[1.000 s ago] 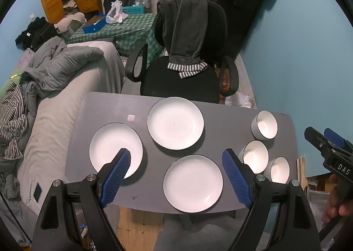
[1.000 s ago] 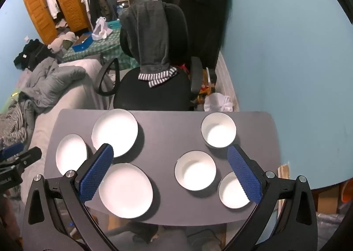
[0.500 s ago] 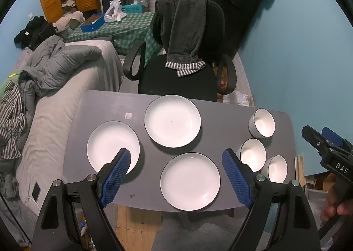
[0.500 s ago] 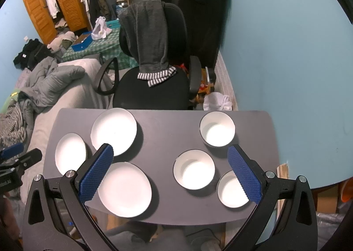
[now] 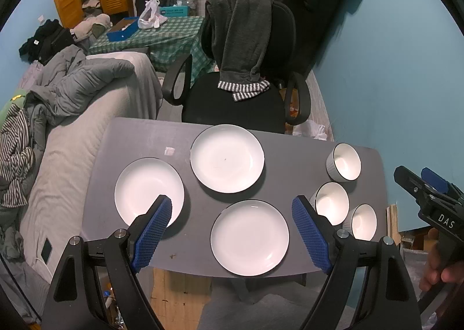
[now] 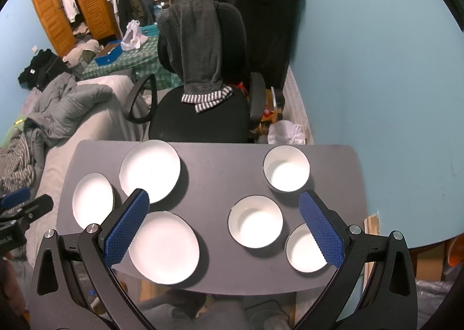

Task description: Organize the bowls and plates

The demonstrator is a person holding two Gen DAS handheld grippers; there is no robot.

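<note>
Both grippers, left gripper [image 5: 232, 231] and right gripper [image 6: 223, 231], hang wide open, holding nothing; near plate [image 5: 249, 237] sits under my left one, bowls [image 6: 255, 225] under my right.

A lived-in bedroom in a home.
A bed [image 5: 72, 138] heaped with a grey duvet [image 5: 75, 83], a wooden wardrobe [image 6: 72, 8] hung with clothes, a hoodie-draped office chair [image 5: 240, 89] and a small grey table [image 5: 139, 138] fill the blue-walled room.

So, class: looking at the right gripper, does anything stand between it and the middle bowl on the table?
Nothing visible does. The right gripper is open above the grey table, and the middle bowl sits in plain sight between its fingers, apart from the other two bowls.
</note>
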